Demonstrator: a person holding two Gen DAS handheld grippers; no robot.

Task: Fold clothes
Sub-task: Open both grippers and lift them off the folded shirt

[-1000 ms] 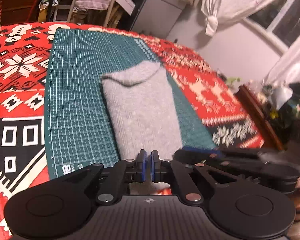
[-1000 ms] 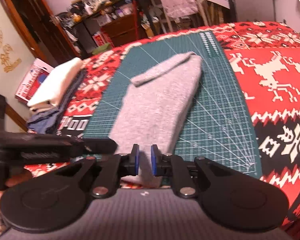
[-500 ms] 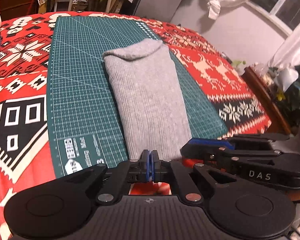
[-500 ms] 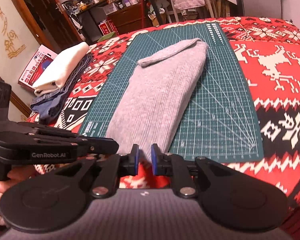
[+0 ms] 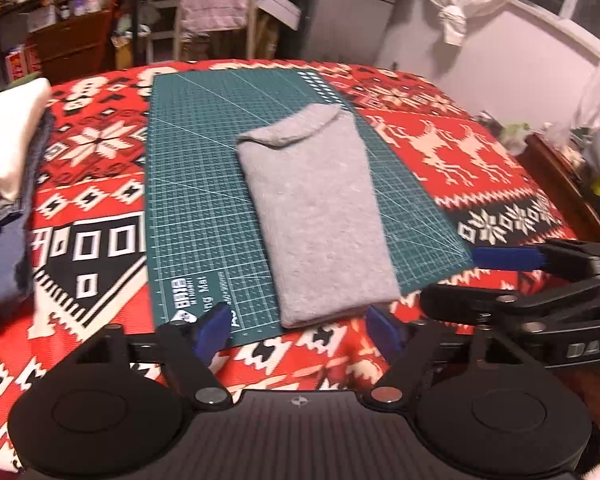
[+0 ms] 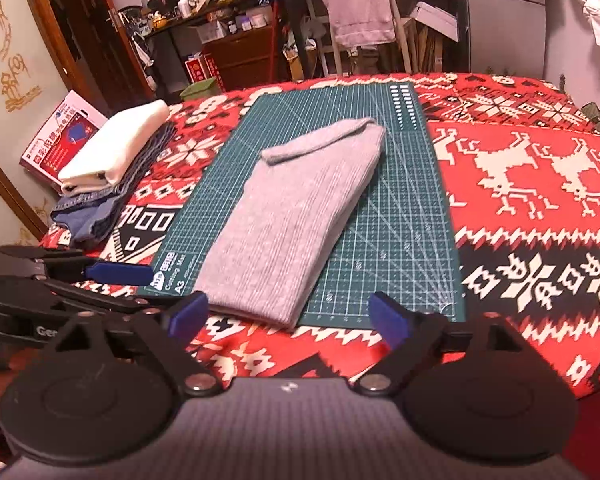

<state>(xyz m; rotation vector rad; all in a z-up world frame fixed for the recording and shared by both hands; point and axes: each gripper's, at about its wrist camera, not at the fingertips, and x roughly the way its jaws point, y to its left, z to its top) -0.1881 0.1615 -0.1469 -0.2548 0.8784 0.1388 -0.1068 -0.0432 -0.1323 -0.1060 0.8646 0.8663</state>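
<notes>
Clothes stack (image 5: 8,152) cut by frame edge, maybe 3 items

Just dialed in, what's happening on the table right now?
A person holds a gripper in each hand over a folded grey garment lying on the green cutting mat. The left gripper and right gripper both sit at its near edge, jaws open, holding nothing. A stack of folded clothes sits beside the mat.

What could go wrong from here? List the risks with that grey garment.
The grey garment overhangs the near edge of the cutting mat, so a one-sided pinch may drag it askew. Both the left gripper and the right gripper are open and close together; they might collide.
</notes>
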